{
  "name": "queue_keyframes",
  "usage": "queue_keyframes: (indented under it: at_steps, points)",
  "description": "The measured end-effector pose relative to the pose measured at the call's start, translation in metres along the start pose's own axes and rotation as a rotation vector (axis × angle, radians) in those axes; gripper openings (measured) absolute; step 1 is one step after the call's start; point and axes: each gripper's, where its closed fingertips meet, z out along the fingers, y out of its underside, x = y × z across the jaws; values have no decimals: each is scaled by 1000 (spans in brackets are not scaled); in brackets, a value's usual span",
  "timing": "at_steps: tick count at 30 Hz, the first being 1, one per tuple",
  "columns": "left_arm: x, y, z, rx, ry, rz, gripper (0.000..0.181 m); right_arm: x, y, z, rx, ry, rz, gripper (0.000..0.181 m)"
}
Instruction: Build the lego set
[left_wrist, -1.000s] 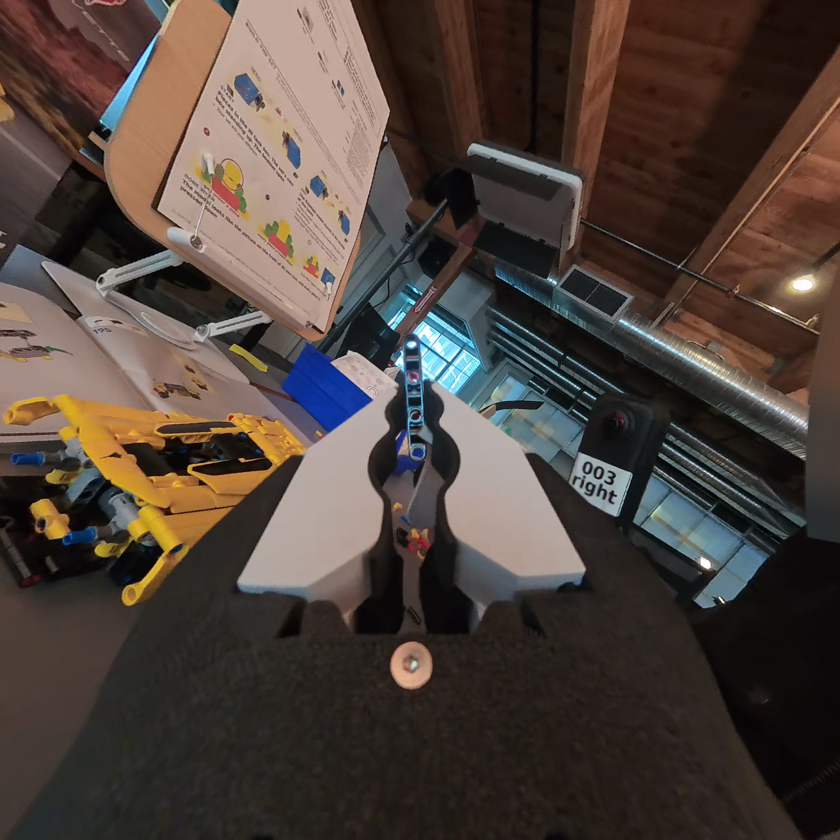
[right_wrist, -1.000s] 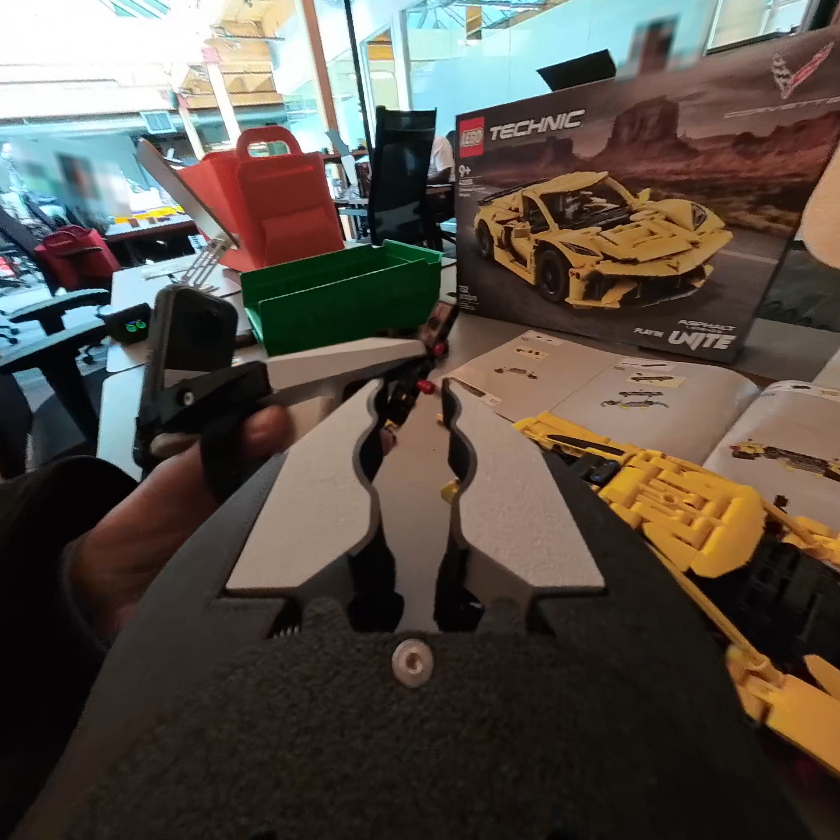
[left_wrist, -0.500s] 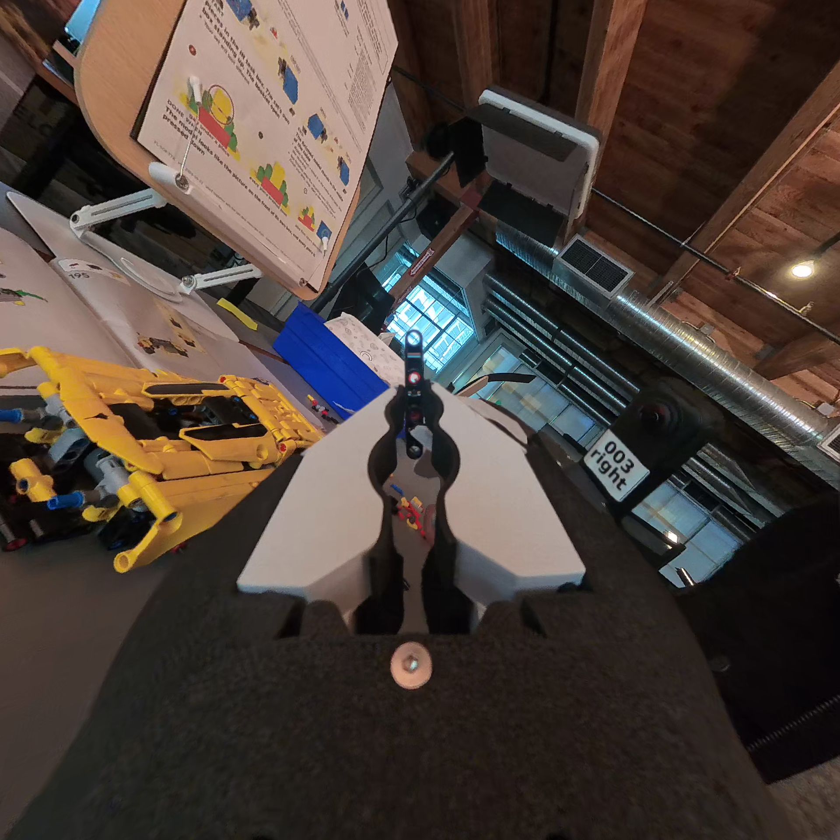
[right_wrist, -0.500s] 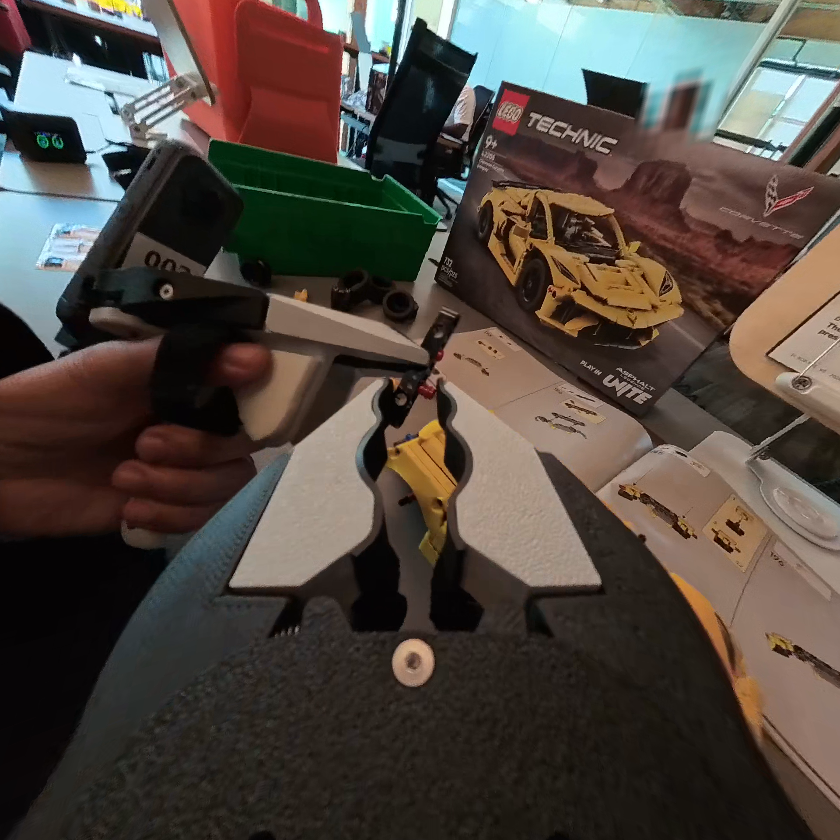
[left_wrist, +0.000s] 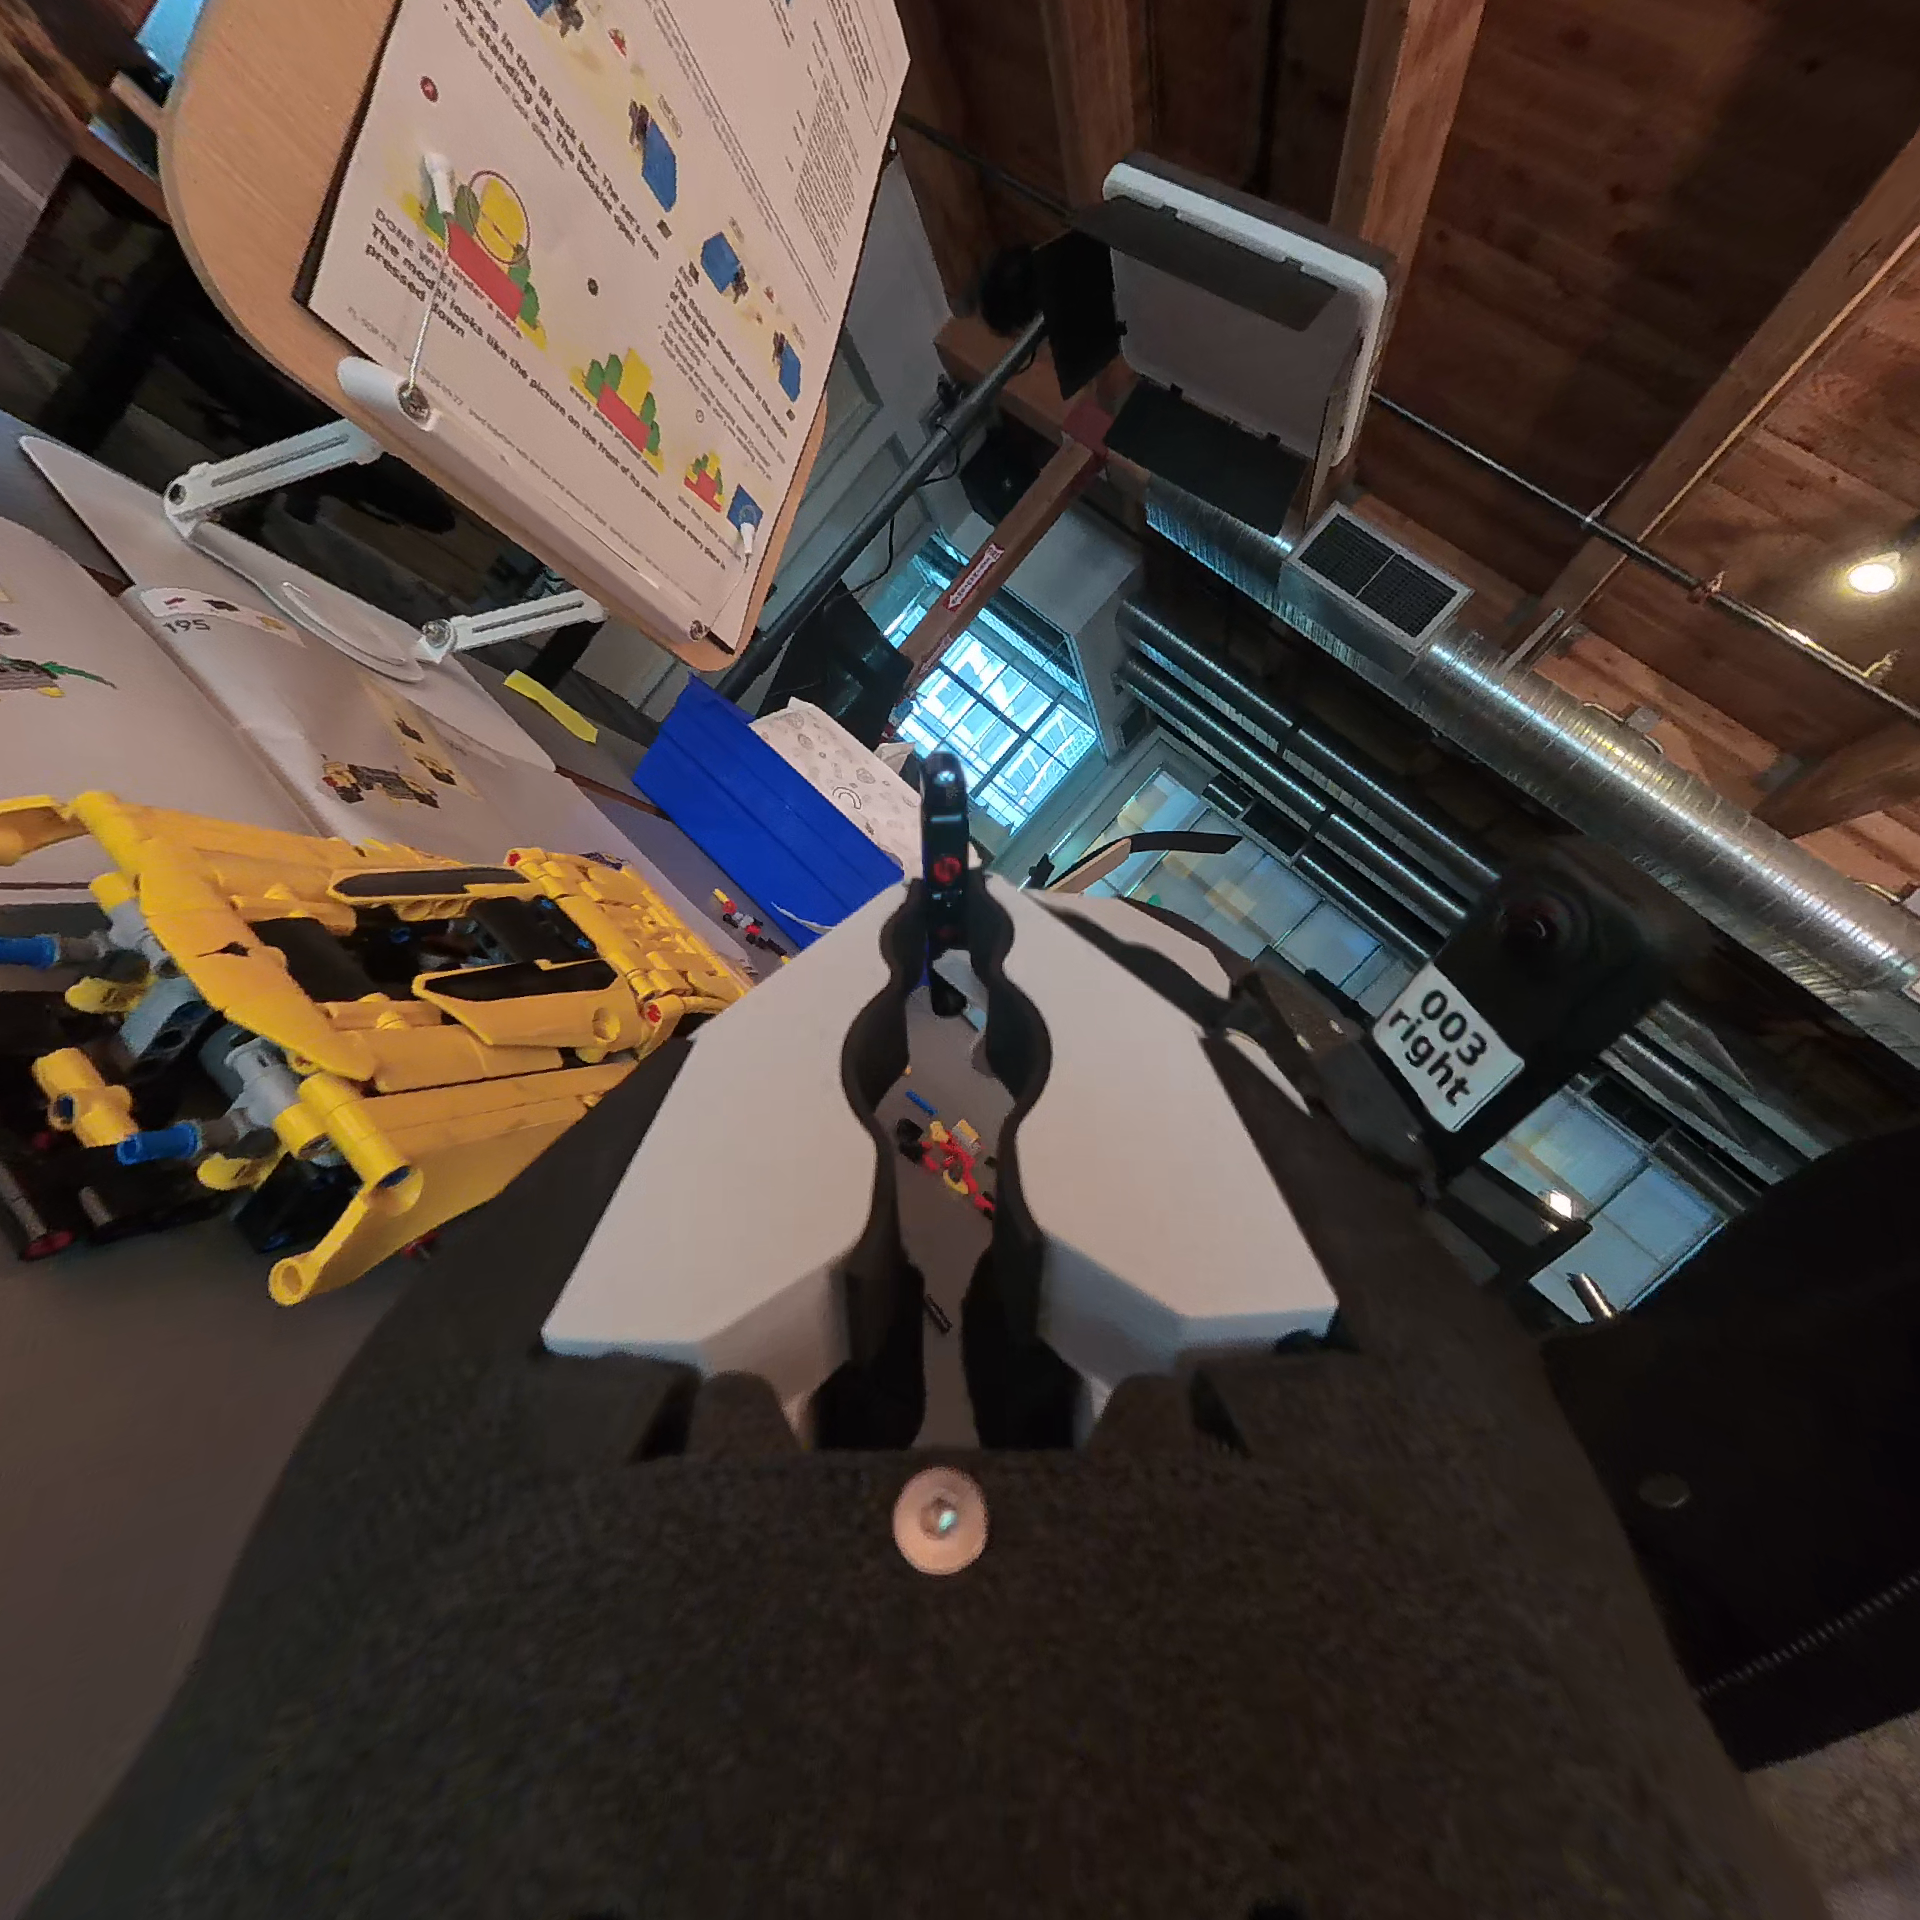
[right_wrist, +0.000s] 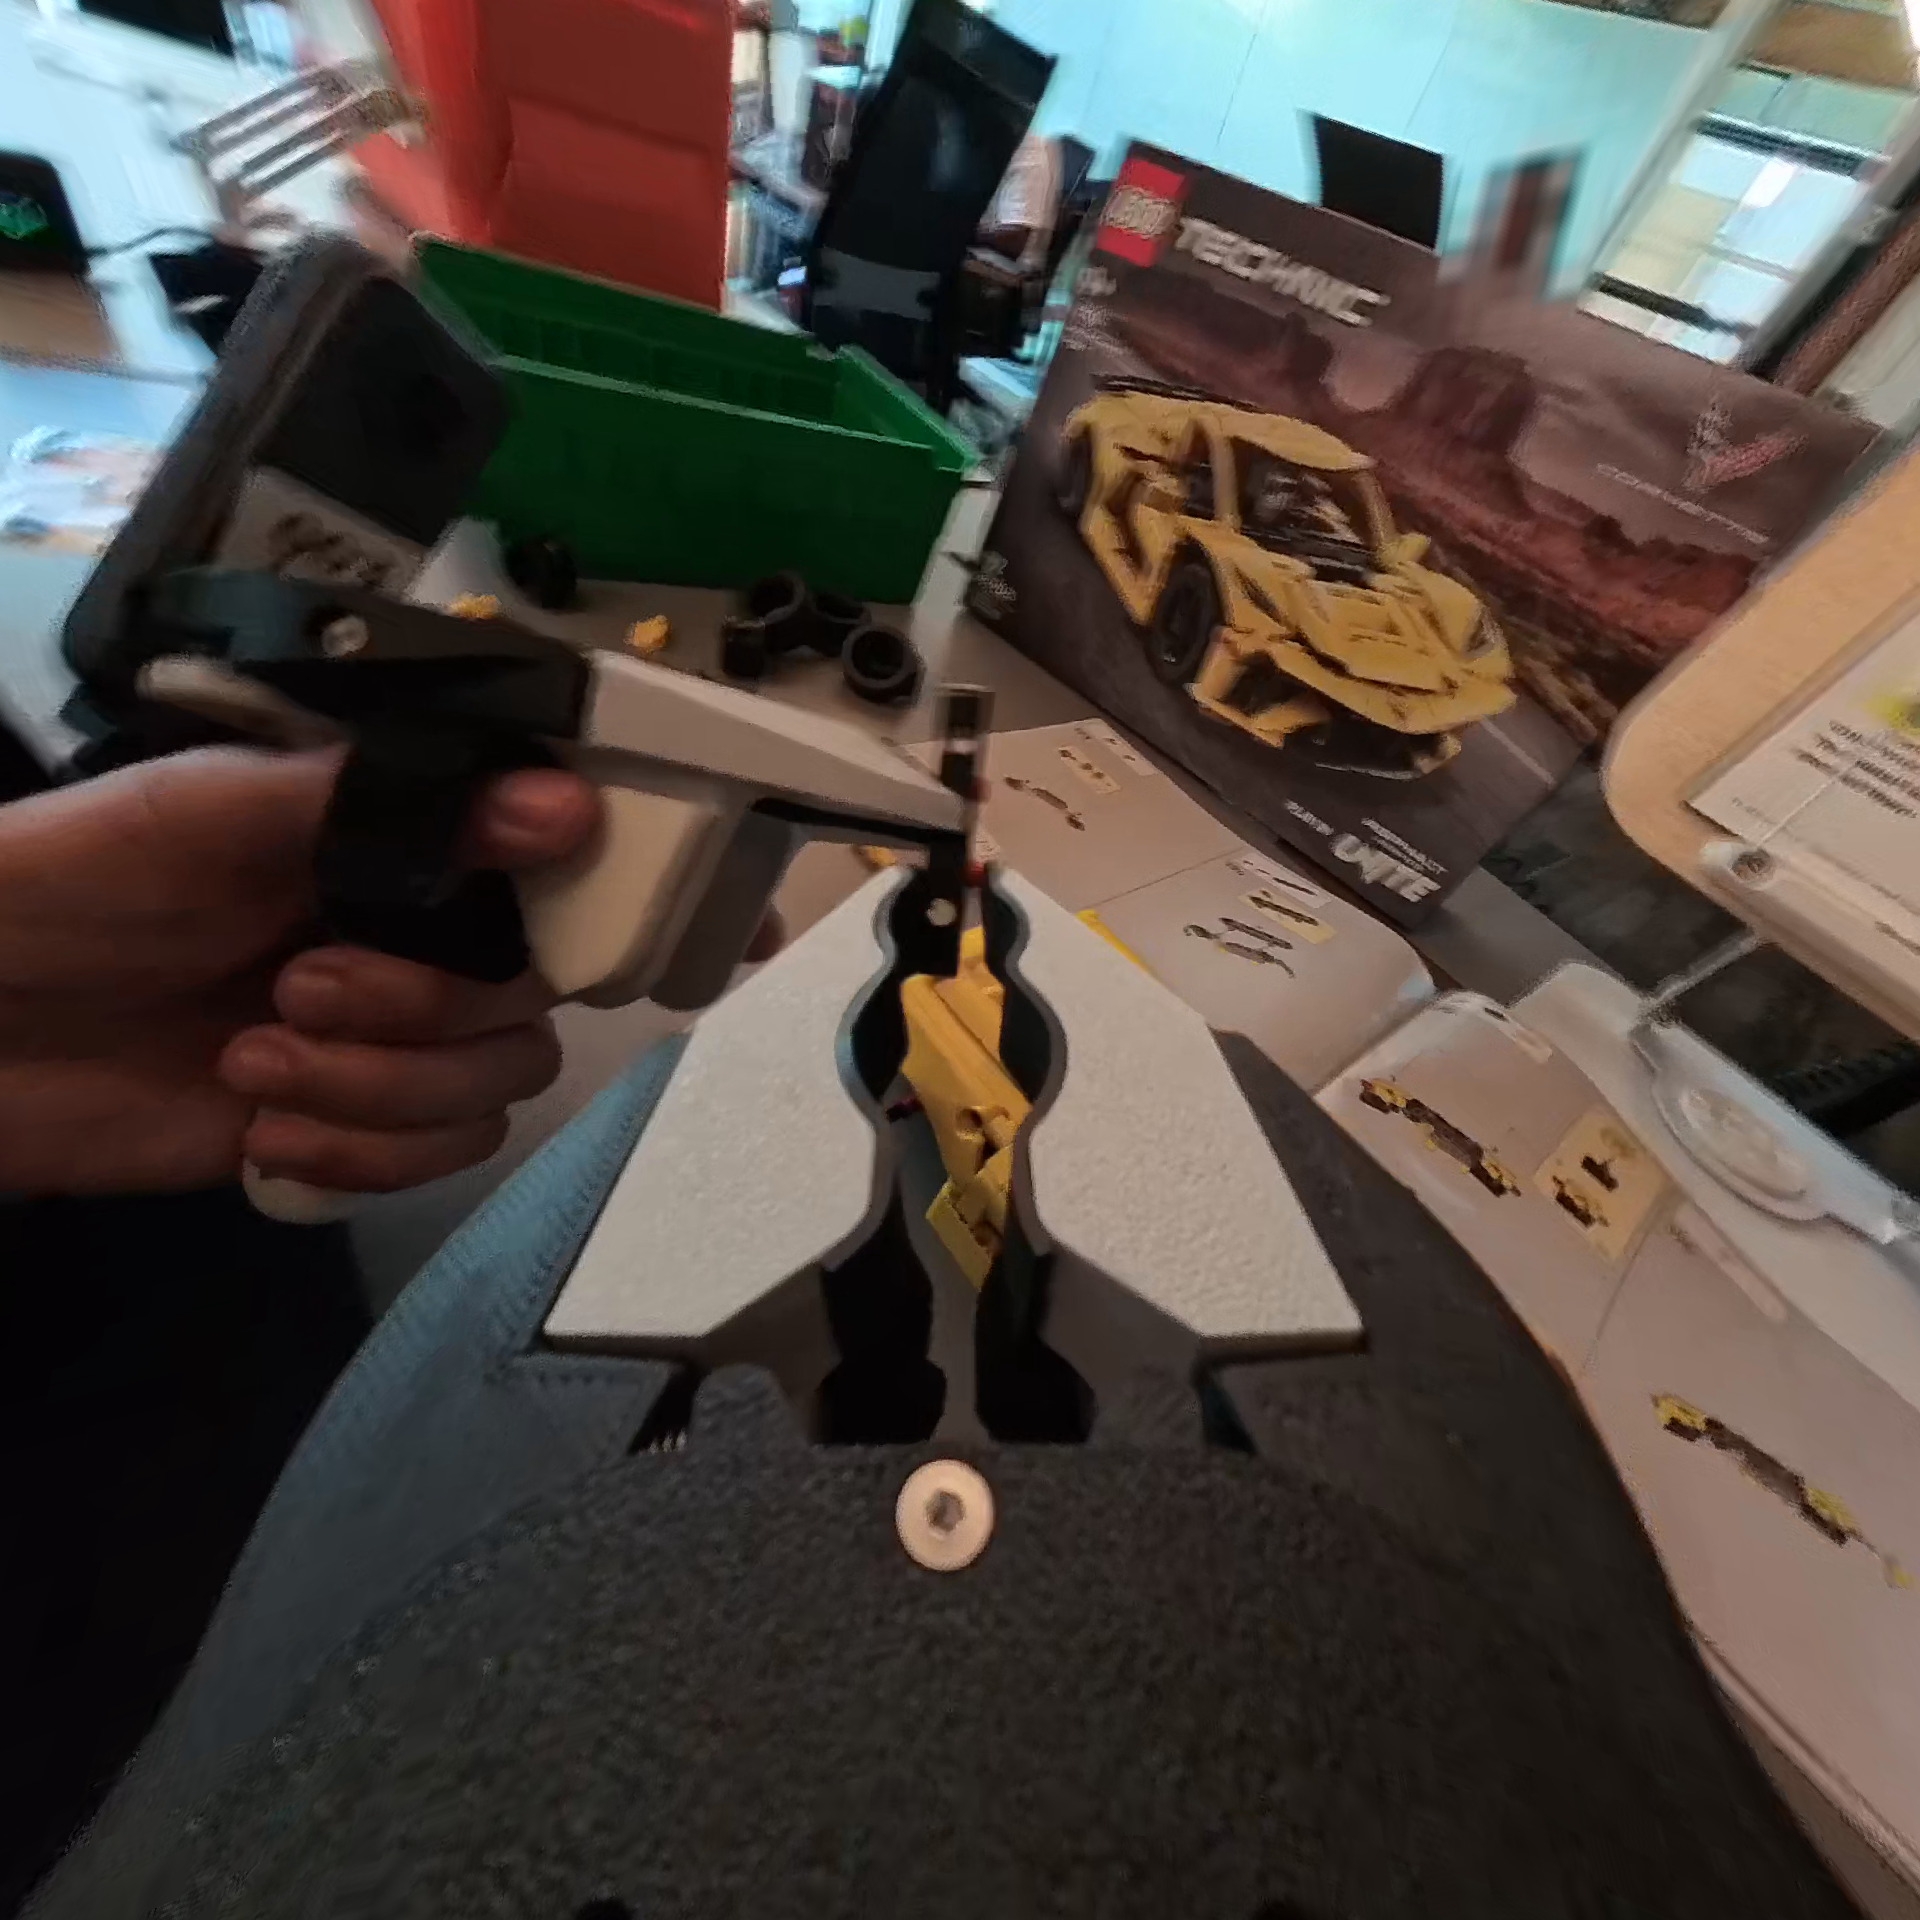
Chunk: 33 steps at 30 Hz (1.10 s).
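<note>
While the left wrist view faces the ceiling beams, it shows the left gripper (left_wrist: 943, 935) clamped on a thin black lego beam (left_wrist: 943, 831) that stands upright at 12 o'clock from its tips, a red pin seated in one hole. The right wrist view alone shows that same beam (right_wrist: 958, 764) from the side, with the person's hand (right_wrist: 260, 966) wrapped round the left gripper's handle at 9 o'clock. The right gripper (right_wrist: 951, 914) is narrowed about the beam's lower end; whether its pads actually touch the piece I cannot tell.

The partly built yellow car (left_wrist: 343, 997), angular and studded, lies on the grey tabletop (left_wrist: 125, 1455) at 9 o'clock in the left view; only a slice of it shows in the right view. The printed set box (right_wrist: 1403, 540), green bin (right_wrist: 675, 457) and black tyres (right_wrist: 821, 644) appear in the right view only, the blue bin (left_wrist: 758, 800) in the left only.

Against half a second ago, the beam has turned from a slant to vertical in the right view, and the right gripper has closed up beneath it.
</note>
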Motion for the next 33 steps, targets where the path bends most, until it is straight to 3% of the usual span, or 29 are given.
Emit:
queue_keyframes:
  at_steps: [5, 11, 13, 16, 20, 22, 29, 33]
  points:
    - [2, 0, 0, 3, 16, -13, 7, 0, -1, -1, -15, 27, -73, 8]
    - [0, -7, -3, 24, 3, -11, 7, -3, -4, 0, 34, -89, 128, 11]
    - [-7, -19, -10, 64, -37, 12, 7, 3, -10, -6, 71, -140, 235, 24]
    - [-18, -33, -20, 79, -87, 21, 7, 34, -3, -17, 78, -184, 319, 40]
    - [-27, -48, -29, 93, -133, 87, 7, 100, 26, -29, 121, -60, 364, 43]
    - [-28, -46, -29, 86, -139, 105, 7, 113, 35, -31, 143, -27, 420, 54]
    - [-30, -39, -25, 83, -71, -15, 7, 88, 50, -20, 70, -141, 547, 52]
    - [-29, -39, -26, 100, -29, -85, 7, 75, 47, -19, 70, -189, 491, 41]
